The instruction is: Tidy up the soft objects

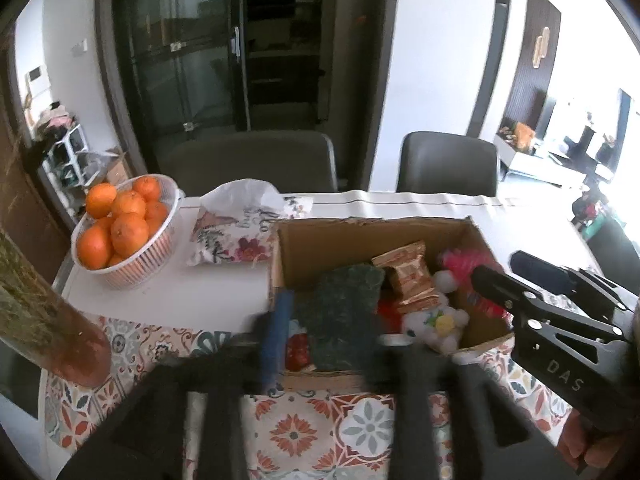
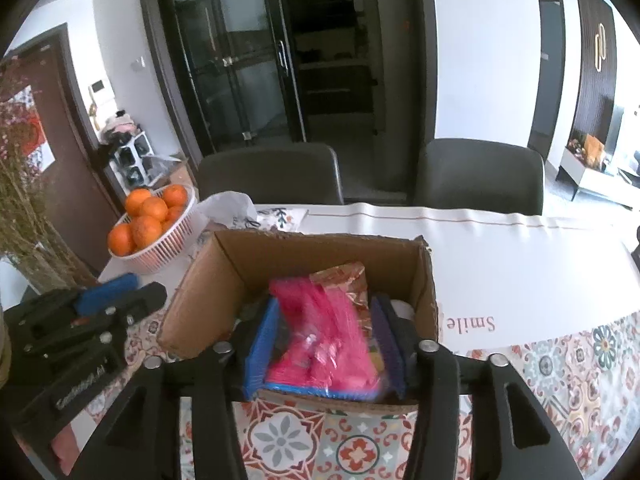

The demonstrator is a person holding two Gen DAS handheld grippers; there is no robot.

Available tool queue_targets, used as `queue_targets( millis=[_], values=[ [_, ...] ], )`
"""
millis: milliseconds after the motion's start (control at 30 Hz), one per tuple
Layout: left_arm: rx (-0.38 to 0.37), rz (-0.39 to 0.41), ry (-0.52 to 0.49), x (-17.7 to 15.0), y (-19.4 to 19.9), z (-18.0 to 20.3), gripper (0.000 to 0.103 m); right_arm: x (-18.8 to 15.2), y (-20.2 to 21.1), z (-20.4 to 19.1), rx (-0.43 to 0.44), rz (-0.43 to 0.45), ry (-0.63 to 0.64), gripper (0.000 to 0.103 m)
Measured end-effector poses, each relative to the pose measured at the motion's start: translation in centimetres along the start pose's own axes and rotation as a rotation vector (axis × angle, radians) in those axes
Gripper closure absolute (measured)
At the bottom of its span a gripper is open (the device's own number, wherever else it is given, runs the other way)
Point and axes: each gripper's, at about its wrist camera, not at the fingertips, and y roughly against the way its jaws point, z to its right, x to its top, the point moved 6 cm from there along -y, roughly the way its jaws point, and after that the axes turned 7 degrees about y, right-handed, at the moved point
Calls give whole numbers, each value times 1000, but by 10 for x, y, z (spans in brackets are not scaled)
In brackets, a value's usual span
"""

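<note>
Over the cardboard box [image 2: 304,256], our right hand-held gripper [image 2: 324,344] straddles a pink bag [image 2: 320,332], the left hand-held gripper [image 1: 332,320] half-open around a green scrubbing pad [image 1: 344,308]; we should release low.

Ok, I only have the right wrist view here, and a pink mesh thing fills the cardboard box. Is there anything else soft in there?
Observer: Yes, a white plush toy lies in the cardboard box, beside the pink mesh thing.
Operator: What's at the left gripper?
Observer: A dark green scouring pad sits between the fingers of the left gripper.
Operator: Is anything soft outside the box?
Observer: A floral cushion lies between the box and the orange basket.
</note>
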Motion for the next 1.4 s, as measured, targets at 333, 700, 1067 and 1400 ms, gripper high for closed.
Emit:
queue_targets(
  millis=[333,700,1067,1400],
  values=[
    [17,6,16,-9,8,-8,60,-5,5,-2,-11,-11,9,48],
    [-5,54,6,-27,58,-7,59,-25,57,-13,-40,50,-12,48],
    [-37,36,-13,-74,100,-6,52,-73,113,-23,-120,66,-65,48],
    [8,45,-17,-122,140,-9,36,-121,149,-37,-123,51,-75,39]
  ],
)
